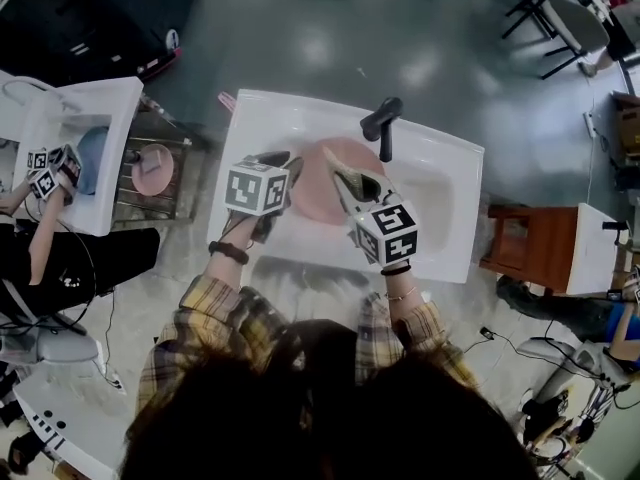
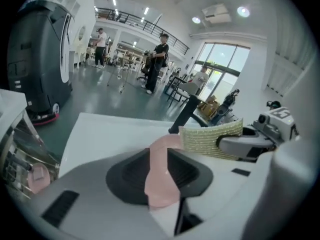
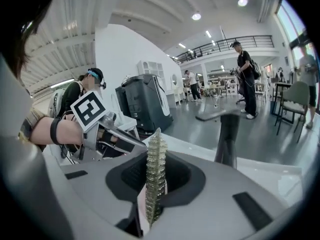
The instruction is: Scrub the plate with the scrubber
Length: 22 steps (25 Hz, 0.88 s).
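Observation:
A pink plate (image 1: 318, 196) stands tilted in the white sink (image 1: 262, 110). My left gripper (image 1: 290, 174) is shut on the plate's left rim; in the left gripper view the pink rim (image 2: 161, 176) runs up between the two dark pads. My right gripper (image 1: 346, 184) is shut on a yellow-green scrubber (image 1: 334, 164), which lies against the plate's upper face. The scrubber (image 3: 155, 179) stands on edge between the right jaws. From the left gripper view, the scrubber (image 2: 210, 136) sits just beyond the plate rim.
A black faucet (image 1: 382, 126) rises at the back of the sink, right of the plate. A second sink (image 1: 100, 98) with another person's grippers (image 1: 50, 170) is at the left, and a rack holding a pink plate (image 1: 152, 168) stands between. A brown stool (image 1: 525, 243) is at the right.

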### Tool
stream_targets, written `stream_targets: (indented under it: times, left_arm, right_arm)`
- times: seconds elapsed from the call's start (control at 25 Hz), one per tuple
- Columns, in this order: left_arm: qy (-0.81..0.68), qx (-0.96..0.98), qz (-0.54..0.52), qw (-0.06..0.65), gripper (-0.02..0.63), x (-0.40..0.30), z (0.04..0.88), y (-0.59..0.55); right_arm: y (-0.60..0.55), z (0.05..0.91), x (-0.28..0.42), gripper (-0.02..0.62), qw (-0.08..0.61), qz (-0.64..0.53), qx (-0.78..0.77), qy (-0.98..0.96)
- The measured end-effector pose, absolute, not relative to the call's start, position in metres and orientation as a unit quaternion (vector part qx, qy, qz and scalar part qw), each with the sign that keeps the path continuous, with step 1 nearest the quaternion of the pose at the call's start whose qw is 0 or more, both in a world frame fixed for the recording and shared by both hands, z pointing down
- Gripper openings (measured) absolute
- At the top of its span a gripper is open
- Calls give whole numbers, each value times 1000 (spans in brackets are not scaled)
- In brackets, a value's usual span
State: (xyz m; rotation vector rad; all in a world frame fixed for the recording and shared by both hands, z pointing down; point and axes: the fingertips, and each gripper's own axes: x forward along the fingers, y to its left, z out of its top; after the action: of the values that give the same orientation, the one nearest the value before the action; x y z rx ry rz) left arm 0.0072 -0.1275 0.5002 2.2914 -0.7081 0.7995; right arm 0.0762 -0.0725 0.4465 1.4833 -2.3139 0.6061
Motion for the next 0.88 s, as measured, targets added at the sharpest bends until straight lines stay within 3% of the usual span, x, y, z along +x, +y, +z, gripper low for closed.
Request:
stream_targets:
  times: [0.12, 0.36, 0.88]
  left_arm:
    - [-264, 889, 271, 259, 66, 17, 469, -131]
    - [-245, 933, 181, 191, 28, 36, 390, -127]
    - [-203, 978, 30, 47, 14, 69, 228, -92]
  right_arm:
    - [-78, 409, 79, 69, 136, 178, 533, -816]
    - [-79, 327, 91, 71, 85, 108, 554, -821]
    - [-51, 222, 114, 74, 14, 23, 577, -817]
